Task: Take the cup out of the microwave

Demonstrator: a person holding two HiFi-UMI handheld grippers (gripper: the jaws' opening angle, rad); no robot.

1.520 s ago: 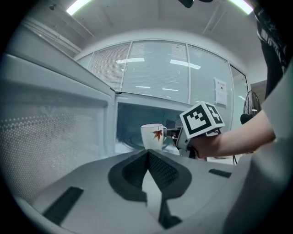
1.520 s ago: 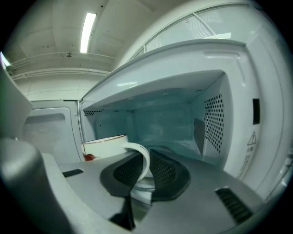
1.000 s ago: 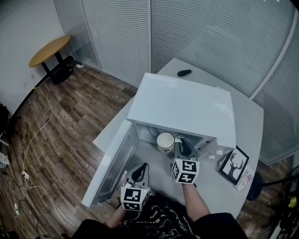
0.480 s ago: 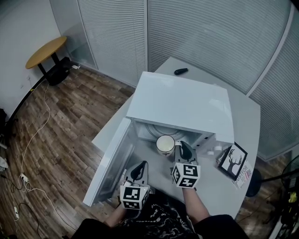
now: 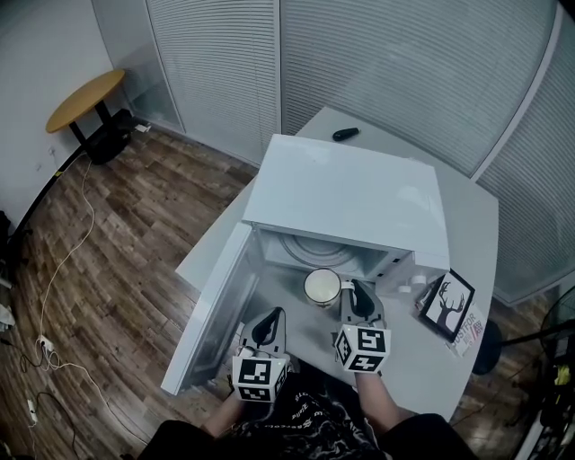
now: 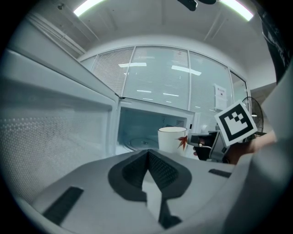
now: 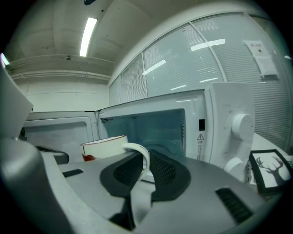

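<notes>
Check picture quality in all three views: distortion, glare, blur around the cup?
Head view: even light, sharp; wide-angle bows the blinds; microwave top nearly washed out, cup clear. Left gripper view: strong fisheye, dark corners, ceiling lights glaring; cup sharp. Right gripper view: same fisheye, cup's handle slightly soft close up.

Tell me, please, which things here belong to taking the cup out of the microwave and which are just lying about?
Job: cup, gripped by the right tool; microwave; its open door.
Lying about: black remote; deer picture; round table; floor cables.
</notes>
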